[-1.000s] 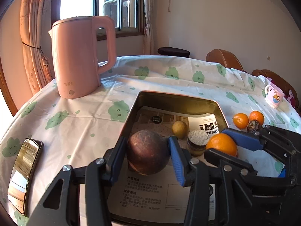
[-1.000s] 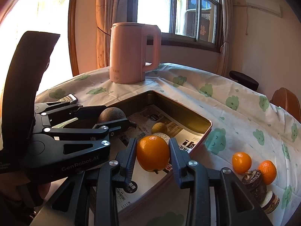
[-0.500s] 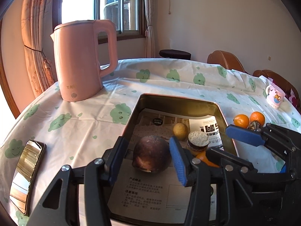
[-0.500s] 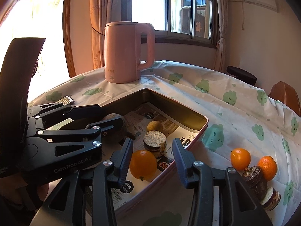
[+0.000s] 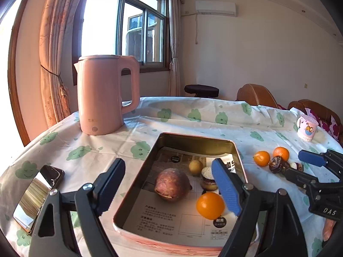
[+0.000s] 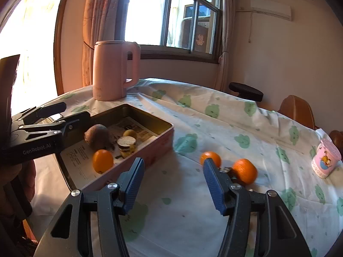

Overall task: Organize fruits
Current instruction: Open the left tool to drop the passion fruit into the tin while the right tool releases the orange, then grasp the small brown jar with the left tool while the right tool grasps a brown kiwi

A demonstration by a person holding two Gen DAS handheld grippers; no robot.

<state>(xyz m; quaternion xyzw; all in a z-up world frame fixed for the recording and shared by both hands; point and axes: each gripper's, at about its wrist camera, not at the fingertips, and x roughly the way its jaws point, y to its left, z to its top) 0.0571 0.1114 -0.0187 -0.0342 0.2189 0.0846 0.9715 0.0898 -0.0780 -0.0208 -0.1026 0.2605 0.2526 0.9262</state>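
A pink tin tray (image 5: 137,184) lined with paper holds a brown round fruit (image 5: 172,185), an orange (image 5: 210,205), a small yellow fruit (image 5: 195,167) and a cut fruit half (image 5: 206,178). My left gripper (image 5: 168,171) hangs above the tray's near end with its jaws opening; the brown fruit lies free ahead of them. My right gripper (image 6: 173,167) is over bare tablecloth right of the tray (image 6: 150,158), jaws opening with nothing between them. Two small oranges (image 6: 211,157) (image 6: 244,170) lie on the cloth beyond its right finger, with dark fruit pieces (image 5: 276,164) beside them.
A pink kettle (image 5: 103,94) stands at the back left of the round table. A phone (image 5: 36,194) lies near the left edge. A pink mug (image 6: 325,158) sits at the far right. Chairs and a stool stand behind the table.
Both grippers let go: the brown fruit and the orange now lie in the tray. Both jaws widened and drew back. The right gripper swung right toward the loose oranges.
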